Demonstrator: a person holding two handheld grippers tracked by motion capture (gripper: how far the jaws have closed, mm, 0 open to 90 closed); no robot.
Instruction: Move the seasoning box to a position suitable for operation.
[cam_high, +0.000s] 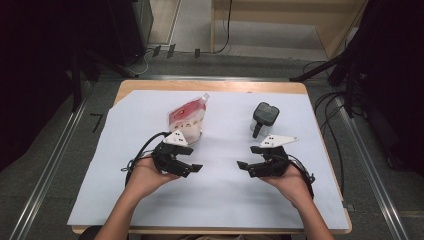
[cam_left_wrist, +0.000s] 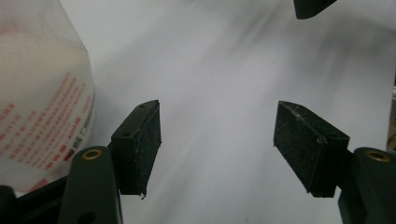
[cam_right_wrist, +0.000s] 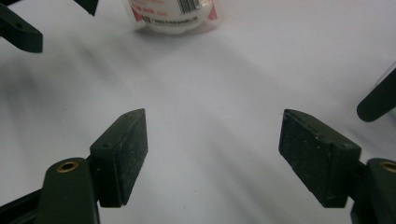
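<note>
**A:** Pouch (cam_high: 187, 116) stands upright on the white sheet (cam_high: 220, 200) of the counter (cam_high: 210, 86), just behind your left tongs (cam_high: 192, 168). The black-capped jar (cam_high: 263, 120) stands apart from it, behind your right tongs (cam_high: 243, 165).

**B:** And the tongs themselves, how are they now?

**A:** Both pairs are apart and hold nothing. In the left gripper view the pouch (cam_left_wrist: 39, 107) is beside the left pad (cam_left_wrist: 150, 144), not between the pads.

**B:** So how should you take it well?

**A:** I think you should turn the left tongs toward the pouch and bring its body between the two pads before you close. Grip the lower, fuller part, not the thin spout at the top; the soft wall may fold or slip. Close slowly. Keep the right tongs free for the jar, and do not push the pouch over when you approach.
</note>
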